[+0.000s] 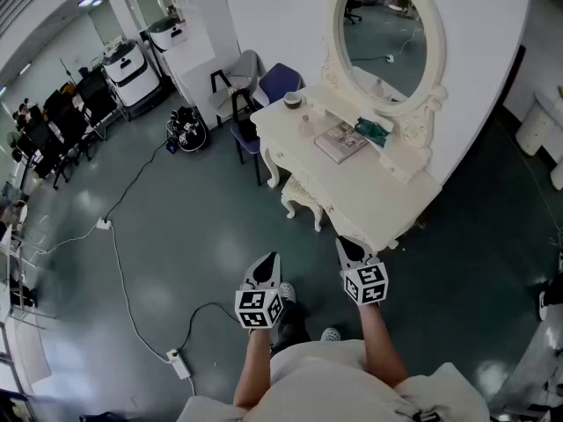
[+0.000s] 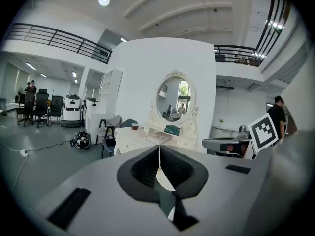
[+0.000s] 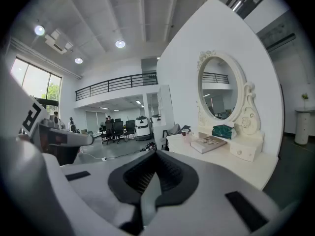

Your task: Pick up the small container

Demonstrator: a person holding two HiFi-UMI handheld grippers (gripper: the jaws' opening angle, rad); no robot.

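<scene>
Head view, with both gripper views. The left gripper (image 1: 269, 262) and the right gripper (image 1: 345, 246) are held side by side over the floor (image 1: 176, 236), in front of a white surface (image 1: 352, 187) backed by an oval mirror (image 1: 387, 38). Neither gripper touches the surface.

In the left gripper view, the fingers (image 2: 143, 170) of the left gripper (image 2: 159, 154) are seen pressed together along a thin seam. Nothing is gripped between them. In the right gripper view, the fingers (image 3: 138, 178) of the right gripper (image 3: 155, 156) are likewise fully closed and empty.

The small container (image 1: 292, 101) is found at the far end of the surface, well apart from both grippers. It is seen small and indistinct beyond the fingers in the gripper views (image 2: 135, 126) (image 3: 185, 132). A book (image 1: 340, 141) lies mid-surface, with a teal box (image 1: 372, 130) just beside it at the foot of the mirror. A stool (image 1: 303, 202) is tucked under the surface.
</scene>
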